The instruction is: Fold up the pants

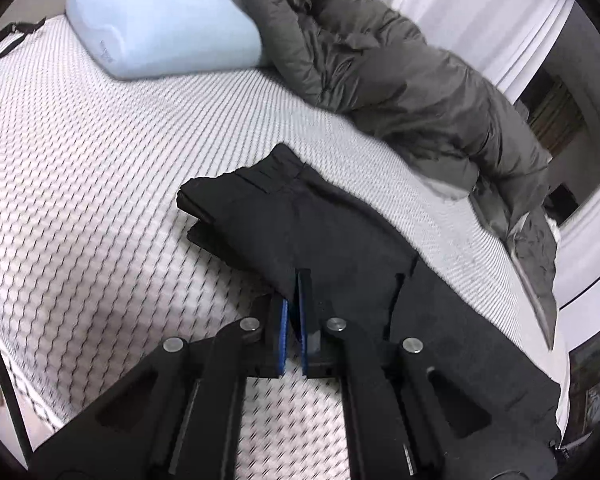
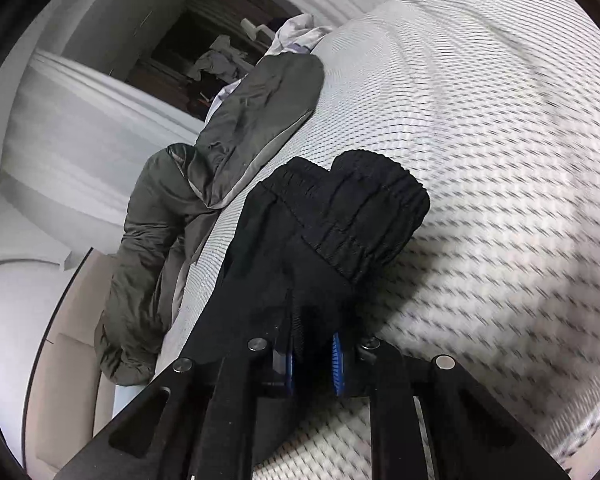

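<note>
Left wrist view: my left gripper [image 1: 296, 280] has its jaws nearly together, blue pads pinching a thin edge of the black pants [image 1: 300, 224], which lie partly folded on the mattress [image 1: 80, 200]. Right wrist view: my right gripper [image 2: 312, 344] has its jaws a little apart, a thick bunch of pants [image 2: 320, 240] fabric clamped between the blue pads; the elastic waistband [image 2: 372, 204] sits doubled just ahead of the fingers. The pants lie mid-mattress, stacked layers showing at the far left edge in the left view, with a longer stretch of dark cloth running off to the lower right. A grey duvet [image 1: 400, 80] is heaped beyond them, close to the far corner but apart; a pale blue pillow [image 1: 160, 24] lies well away at the head. Judgement: a fold is in hand, both grippers carrying an edge across. To do it well I would keep both grips level and moving together, hold light tension so the layers do not slide, lay the edge flush on the stacked edge, and let go only once the cloth rests flat. Risk: the bulky right bunch may drag a lower layer askew.
</note>
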Available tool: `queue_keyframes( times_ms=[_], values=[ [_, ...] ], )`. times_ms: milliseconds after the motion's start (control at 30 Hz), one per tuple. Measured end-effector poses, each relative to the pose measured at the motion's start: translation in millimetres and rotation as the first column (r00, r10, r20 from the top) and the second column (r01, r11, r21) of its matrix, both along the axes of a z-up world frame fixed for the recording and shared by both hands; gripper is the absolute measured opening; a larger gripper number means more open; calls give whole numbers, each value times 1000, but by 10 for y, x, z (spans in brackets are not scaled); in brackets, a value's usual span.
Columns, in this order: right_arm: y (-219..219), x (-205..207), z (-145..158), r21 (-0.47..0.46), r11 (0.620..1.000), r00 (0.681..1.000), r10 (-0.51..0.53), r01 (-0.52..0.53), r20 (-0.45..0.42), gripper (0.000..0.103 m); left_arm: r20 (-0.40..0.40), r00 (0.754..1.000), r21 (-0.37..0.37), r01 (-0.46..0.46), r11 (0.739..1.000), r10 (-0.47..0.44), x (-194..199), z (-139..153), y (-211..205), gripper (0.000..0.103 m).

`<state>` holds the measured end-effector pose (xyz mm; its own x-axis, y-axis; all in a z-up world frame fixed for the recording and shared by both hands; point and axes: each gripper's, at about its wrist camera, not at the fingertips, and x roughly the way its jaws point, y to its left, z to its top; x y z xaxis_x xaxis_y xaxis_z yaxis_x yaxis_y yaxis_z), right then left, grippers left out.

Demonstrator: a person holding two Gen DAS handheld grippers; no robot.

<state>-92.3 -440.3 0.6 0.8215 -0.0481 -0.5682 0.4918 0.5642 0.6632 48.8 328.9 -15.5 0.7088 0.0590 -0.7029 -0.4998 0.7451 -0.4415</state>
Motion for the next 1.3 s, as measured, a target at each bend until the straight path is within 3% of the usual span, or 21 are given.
queue_keyframes(
  times_ms=[133, 167, 233, 267, 300, 433, 533, 600, 633, 733, 867, 900, 933, 1000, 1033, 1100, 1167, 1233, 1300],
  values=[
    [-119, -221, -23, 21, 997, 997, -76, 76, -21, 49, -29, 1000, 20, -12, 1000, 12, -118, 20, -42, 7],
    [-180, -303, -13, 35, 991, 992, -126, 126, 2, 49, -32, 999, 37, -20, 999, 21, -153, 65, -71, 16],
    [-270, -432, -9, 64, 984, 986, -166, 164, 32, 52, -17, 999, 81, -40, 996, 41, -251, 178, -150, 46],
    [-315, -466, -17, 78, 982, 984, -173, 170, 40, 52, -1, 998, 99, -58, 993, 58, -312, 248, -202, 75],
    [-351, -484, -38, 97, 979, 982, -185, 180, 46, 53, 4, 998, 110, -69, 991, 69, -347, 301, -249, 90],
    [-410, -422, -112, 149, 978, 986, -159, 149, 59, 57, 48, 999, 123, -19, 992, 13, -382, 489, -518, 92],
    [-449, -373, -154, 177, 970, 981, -183, 168, 71, 57, 71, 993, 119, 80, 990, -89, -272, 566, -855, 94],
    [-463, -308, -128, 174, 971, 980, -181, 164, 88, 50, 77, 983, 111, 158, 981, -167, -149, 590, -1139, 100],
    [-453, -271, -107, 153, 977, 983, -165, 152, 80, 41, 87, 975, 104, 194, 975, -203, -96, 595, -1265, 101],
    [-388, -215, 0, 76, 990, 990, -120, 115, 67, 17, 112, 938, 91, 318, 944, -327, 45, 563, -1730, 101],
    [-238, -369, 214, 48, 998, 975, -47, 37, 216, 13, 102, 877, 106, 459, 882, -469, 223, 469, -2320, 102],
    [-230, -387, 234, 24, 999, 980, -52, 48, 194, 14, 107, 861, 116, 486, 866, -497, 240, 441, -2440, 102],
    [-238, -392, 230, -30, 996, 991, -80, 84, 112, 14, 103, 847, 123, 510, 851, -522, 258, 406, -2548, 102],
    [-294, -271, 62, -95, 987, 980, -139, 126, -143, 21, 65, 841, 123, 528, 840, -538, 294, 363, -2715, 102],
    [-314, -261, 12, -89, 987, 974, -147, 133, -174, 24, 56, 835, 122, 539, 834, -548, 319, 348, -2764, 102],
    [-346, -307, 50, -58, 986, 979, -164, 158, -124, 37, 46, 834, 137, 540, 831, -549, 318, 340, -2883, 102],
    [-314, -409, 201, -141, 966, 970, -228, 214, -89, 58, 34, 833, 158, 541, 826, -552, 317, 324, -3018, 102],
    [-301, -437, 286, -176, 959, 972, -233, 222, -42, 68, 7, 818, 217, 560, 799, -575, 323, 290, -3223, 102],
    [-368, -361, 166, -70, 984, 985, -169, 166, -35, 70, -50, 800, 301, 583, 755, -598, 296, 235, -3399, 102]
  ],
)
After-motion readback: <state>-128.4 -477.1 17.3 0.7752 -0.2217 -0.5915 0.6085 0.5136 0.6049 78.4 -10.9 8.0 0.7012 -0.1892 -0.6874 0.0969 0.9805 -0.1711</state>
